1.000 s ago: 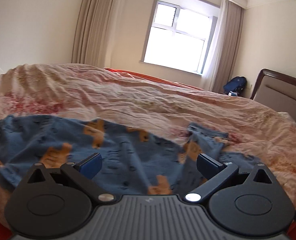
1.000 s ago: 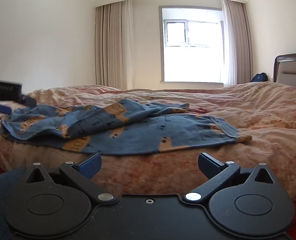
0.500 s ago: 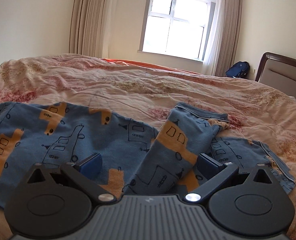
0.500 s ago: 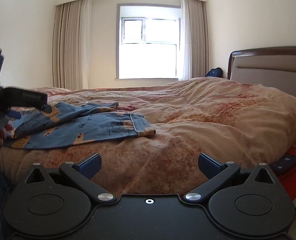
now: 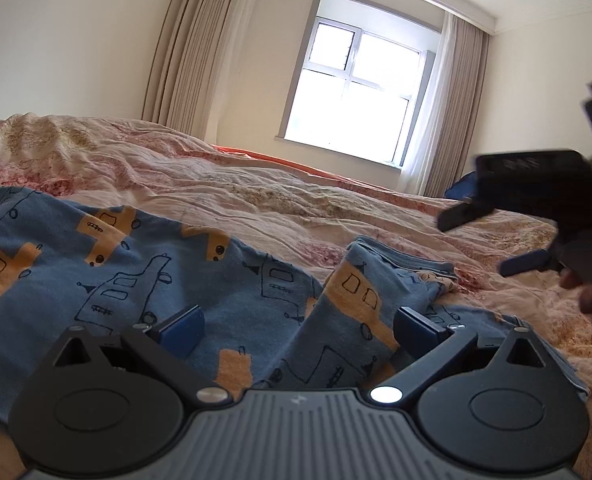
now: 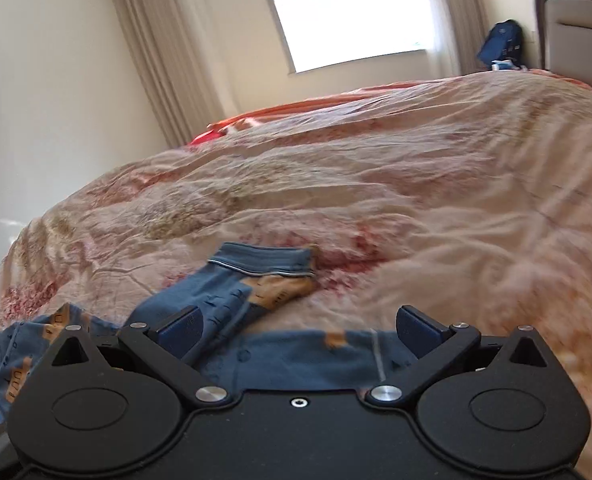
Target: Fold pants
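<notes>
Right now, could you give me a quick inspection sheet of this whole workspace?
Surface: bed with a rumpled floral quilt.
Job's things: blue printed pants, spread out, one part bunched and twisted.
Clutter: nothing seen on the quilt.
Grippers: left hand-held gripper open, over the pants; right hand-held gripper open, above the pants' edge.
Cables: nothing seen.
Surroundings: window, curtains, headboard, blue backpack.

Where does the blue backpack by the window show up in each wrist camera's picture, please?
Left wrist view: the backpack sits at right of middle, mostly hidden behind the right gripper.
Right wrist view: it stands at upper right, between the curtain and the headboard.
Shared landmark: the window.
</notes>
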`<action>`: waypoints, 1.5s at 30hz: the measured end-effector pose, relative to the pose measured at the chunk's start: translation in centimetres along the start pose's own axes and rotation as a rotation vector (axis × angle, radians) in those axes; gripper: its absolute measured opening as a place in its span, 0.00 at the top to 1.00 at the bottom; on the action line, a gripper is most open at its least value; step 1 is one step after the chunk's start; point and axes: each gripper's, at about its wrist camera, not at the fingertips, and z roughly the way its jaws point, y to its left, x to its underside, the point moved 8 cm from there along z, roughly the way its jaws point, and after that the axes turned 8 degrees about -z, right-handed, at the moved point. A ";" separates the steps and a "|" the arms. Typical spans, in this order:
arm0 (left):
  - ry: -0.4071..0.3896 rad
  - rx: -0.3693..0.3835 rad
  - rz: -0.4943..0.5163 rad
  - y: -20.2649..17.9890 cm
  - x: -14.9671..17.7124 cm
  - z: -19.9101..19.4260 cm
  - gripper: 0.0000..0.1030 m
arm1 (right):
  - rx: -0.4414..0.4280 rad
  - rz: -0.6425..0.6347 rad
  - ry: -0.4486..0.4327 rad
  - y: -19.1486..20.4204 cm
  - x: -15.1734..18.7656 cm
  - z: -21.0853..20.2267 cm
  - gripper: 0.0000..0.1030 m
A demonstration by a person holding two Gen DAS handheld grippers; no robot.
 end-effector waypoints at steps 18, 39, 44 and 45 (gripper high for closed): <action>0.034 0.119 -0.127 0.8 0.2 0.2 0.82 | 0.091 -0.318 0.282 10.4 -2.6 11.9 0.32; 0.043 0.217 -0.008 -2.1 2.1 -4.3 1.00 | 0.188 -0.090 -0.125 1.0 3.5 -7.2 0.99; 0.078 0.222 -0.013 -1.8 2.8 -4.3 1.00 | 0.156 0.060 -0.150 -1.2 8.6 -8.4 1.00; 0.080 0.223 -0.017 -1.7 2.8 -4.2 1.00 | 0.147 0.087 -0.149 -1.6 9.4 -8.4 1.00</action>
